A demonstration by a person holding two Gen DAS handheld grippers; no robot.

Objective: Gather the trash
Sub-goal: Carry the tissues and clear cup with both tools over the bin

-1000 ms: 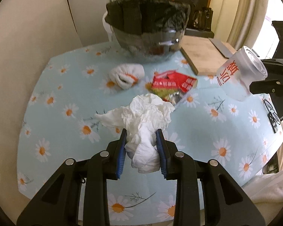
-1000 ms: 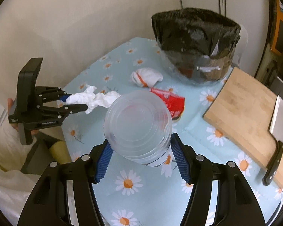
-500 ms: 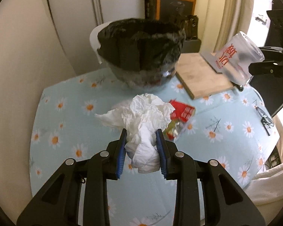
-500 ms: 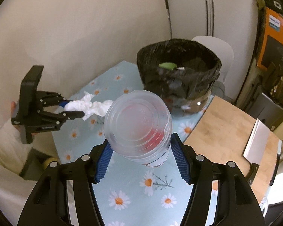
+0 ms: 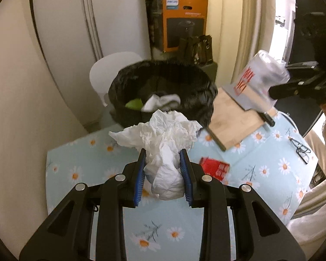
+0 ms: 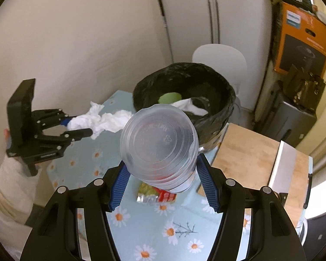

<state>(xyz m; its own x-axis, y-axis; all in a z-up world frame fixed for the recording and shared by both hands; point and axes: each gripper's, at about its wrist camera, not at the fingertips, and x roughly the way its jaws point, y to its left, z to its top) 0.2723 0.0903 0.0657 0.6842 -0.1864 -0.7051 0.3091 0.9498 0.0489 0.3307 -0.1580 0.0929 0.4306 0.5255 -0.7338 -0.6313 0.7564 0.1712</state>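
Both grippers have risen toward the bin (image 6: 217, 91): left gripper (image 5: 164, 174) clamps a tissue (image 5: 163, 139); right gripper (image 6: 163, 178) clamps a red-lettered cup (image 6: 159, 143), writing blurred.

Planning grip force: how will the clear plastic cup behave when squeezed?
The clear plastic cup looks thin-walled, so probably light and easily crushed. The right tongs pinch its smooth, round sides, so it may slip or rotate.
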